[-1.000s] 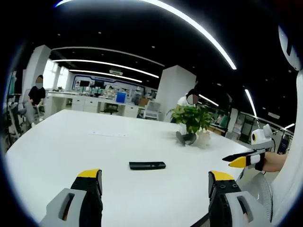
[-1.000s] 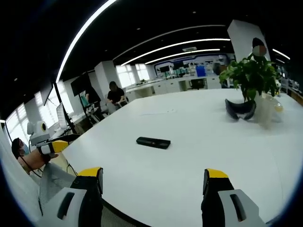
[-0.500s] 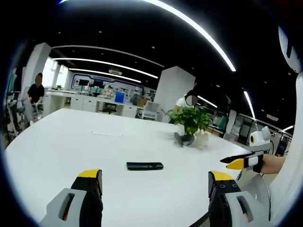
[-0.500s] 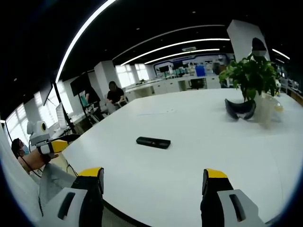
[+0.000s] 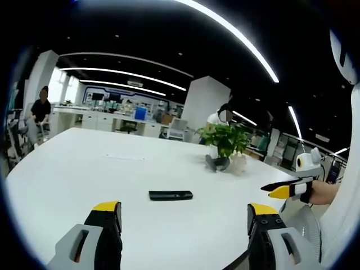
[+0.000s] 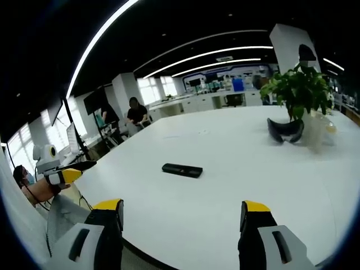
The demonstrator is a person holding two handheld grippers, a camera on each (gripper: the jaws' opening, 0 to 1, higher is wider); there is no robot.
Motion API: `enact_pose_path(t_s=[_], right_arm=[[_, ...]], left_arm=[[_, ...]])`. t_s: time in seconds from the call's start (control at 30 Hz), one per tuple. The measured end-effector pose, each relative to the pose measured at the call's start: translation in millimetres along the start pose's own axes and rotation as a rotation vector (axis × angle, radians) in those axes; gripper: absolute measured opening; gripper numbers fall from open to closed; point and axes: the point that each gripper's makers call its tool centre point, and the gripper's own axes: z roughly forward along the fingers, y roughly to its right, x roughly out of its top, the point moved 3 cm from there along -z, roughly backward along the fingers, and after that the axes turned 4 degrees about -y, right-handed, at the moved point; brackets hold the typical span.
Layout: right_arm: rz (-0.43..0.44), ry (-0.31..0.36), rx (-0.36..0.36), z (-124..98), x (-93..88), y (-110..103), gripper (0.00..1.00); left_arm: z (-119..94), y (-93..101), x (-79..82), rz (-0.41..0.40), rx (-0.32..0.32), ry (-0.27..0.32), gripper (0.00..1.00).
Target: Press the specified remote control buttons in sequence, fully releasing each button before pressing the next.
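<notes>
A slim black remote control [image 5: 170, 195] [image 6: 182, 169] lies flat on the big white table [image 5: 73, 169] [image 6: 225, 169], near its front part. In the left gripper view my left gripper [image 5: 184, 218] stands open at the table's near edge, well short of the remote, with nothing between its jaws. In the right gripper view my right gripper [image 6: 183, 216] is open too, also short of the remote. The right gripper [image 5: 284, 189] comes into the left gripper view at the right, held by a hand. The left gripper [image 6: 72, 171] comes into the right gripper view at the left.
A potted green plant [image 5: 226, 142] [image 6: 297, 90] stands at the table's far side, with a dark curved object [image 5: 218, 163] [image 6: 286, 129] at its foot. A flat paper [image 5: 125, 157] lies farther back. People sit or stand beyond the table in the office.
The left gripper view has drifted slightly, so the remote sits a little further left and higher. The right gripper view is almost unchanged. Both grippers stay open.
</notes>
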Motion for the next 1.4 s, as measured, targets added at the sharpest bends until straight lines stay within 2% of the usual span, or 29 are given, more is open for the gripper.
enact_pose_path(t_s=[0.43, 0.77, 0.83, 0.93, 1.0, 1.1, 1.27, 1.4], right_arm=[[0.015, 0.013, -0.01, -1, -3.3, 1, 0.84], [-0.002, 0.02, -0.022, 0, -1.1, 1, 0.84], [-0.009, 0.017, -0.02, -1, -2.0, 1, 0.83], [-0.016, 0.011, -0.023, -2, -3.8, 1, 0.83], [-0.015, 0.011, -0.028, -2, -4.1, 2, 0.82], [-0.009, 0.019, -0.03, -3, -3.4, 1, 0.82], [-0.025, 0.011, -0.03, -3, -5.1, -1, 0.8], [-0.027, 0.009, -0.027, -4, -6.0, -2, 0.79]], left_arm=[[7, -1.3, -3.3, 0.004, -0.019, -0.024, 0.96], [28, -2.1, -5.1, 0.029, -0.077, -0.076, 0.95], [33, -2.9, -8.1, 0.058, -0.086, -0.106, 0.95], [43, -14.7, -19.8, 0.115, -0.039, -0.182, 0.94], [48, -19.7, -32.3, 0.137, -0.043, -0.253, 0.94], [55, -25.7, -45.3, 0.146, -0.053, -0.322, 0.94], [65, -38.1, -54.1, 0.137, -0.082, -0.344, 0.9], [73, -45.0, -58.7, 0.069, -0.109, -0.354, 0.89]])
